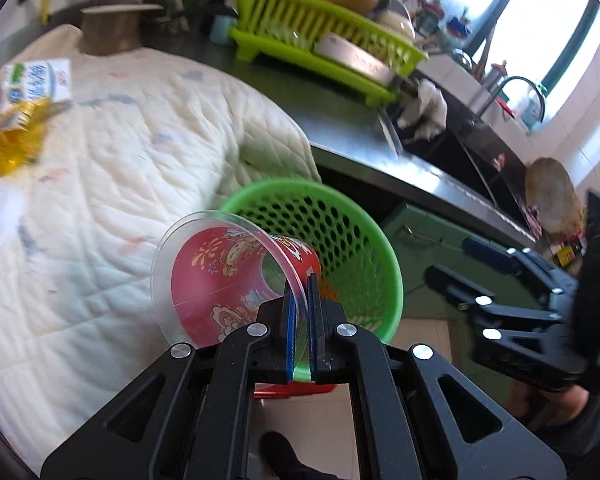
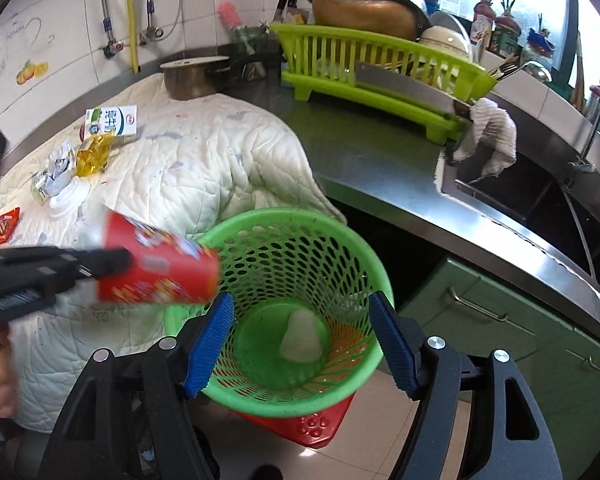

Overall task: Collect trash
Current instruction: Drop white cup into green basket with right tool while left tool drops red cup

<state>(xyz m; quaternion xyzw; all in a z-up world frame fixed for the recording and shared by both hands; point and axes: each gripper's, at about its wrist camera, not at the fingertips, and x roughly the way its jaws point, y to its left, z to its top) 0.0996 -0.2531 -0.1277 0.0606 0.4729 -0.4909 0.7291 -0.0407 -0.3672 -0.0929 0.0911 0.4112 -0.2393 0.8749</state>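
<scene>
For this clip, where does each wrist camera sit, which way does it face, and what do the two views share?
Left wrist: on the left gripper, facing the green basket and quilted cloth; its fingers pinch the red cup; the right gripper shows at right.
Right wrist: on the right gripper, looking down into the basket; its fingers are spread open; the left gripper's finger shows at left.
Shared: basket, cup, cloth, dish rack.

Both wrist views look down, close over the green basket point(image 1: 352, 240) beside the quilted counter point(image 2: 204, 168).
</scene>
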